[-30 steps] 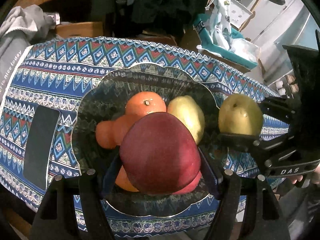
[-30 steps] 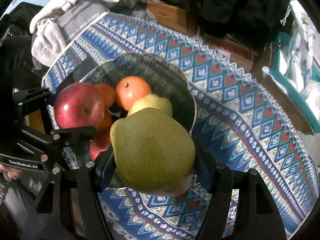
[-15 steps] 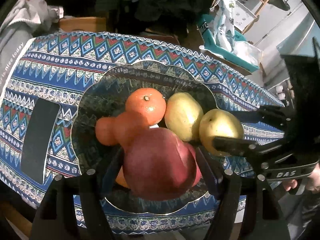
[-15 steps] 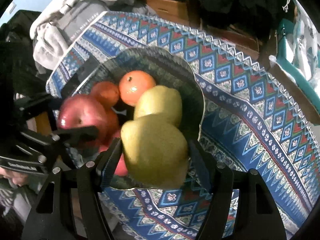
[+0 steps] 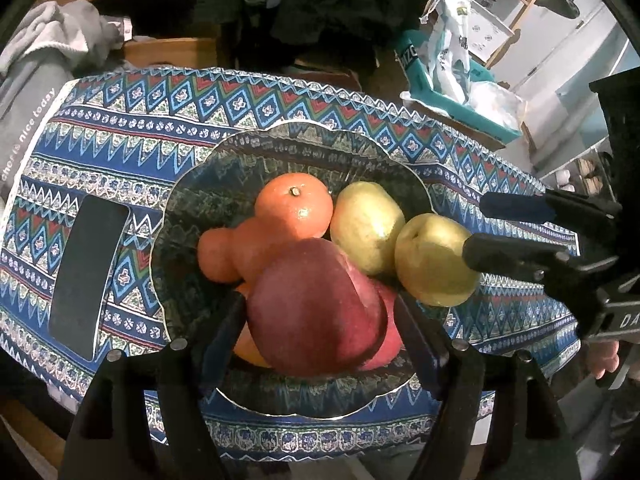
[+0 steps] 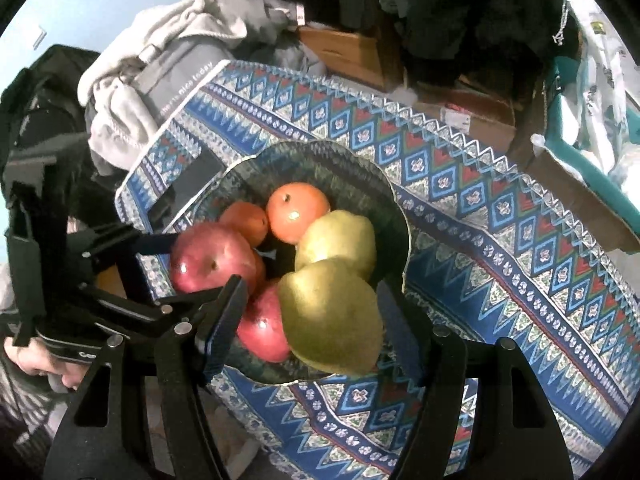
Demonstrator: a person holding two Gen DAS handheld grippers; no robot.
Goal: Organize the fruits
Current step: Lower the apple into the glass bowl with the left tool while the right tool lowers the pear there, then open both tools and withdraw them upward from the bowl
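A dark patterned glass bowl (image 5: 188, 216) (image 6: 360, 184) holds oranges (image 5: 294, 204) (image 6: 298, 212), a yellow pear (image 5: 366, 226) (image 6: 340, 240) and a second red apple (image 6: 262, 326). My left gripper (image 5: 320, 312) has spread its jaws; the red apple (image 5: 316, 308) (image 6: 212, 258) between them rests on the fruit pile. My right gripper (image 6: 308, 312) is also spread, with gaps beside the green-yellow pear (image 6: 332, 316) (image 5: 434, 260), which lies at the bowl's near right rim.
The bowl stands on a blue patterned tablecloth (image 5: 120, 120) (image 6: 500, 240). A black phone (image 5: 86, 276) lies left of the bowl. Grey clothing (image 6: 160, 64) is piled at the table's far left. Boxes and a teal bin (image 5: 460, 92) stand beyond the table.
Both grippers lowered their fruit onto the bowl and opened their jaws. The apple now rests on the pile and the pear at the bowl's right rim.
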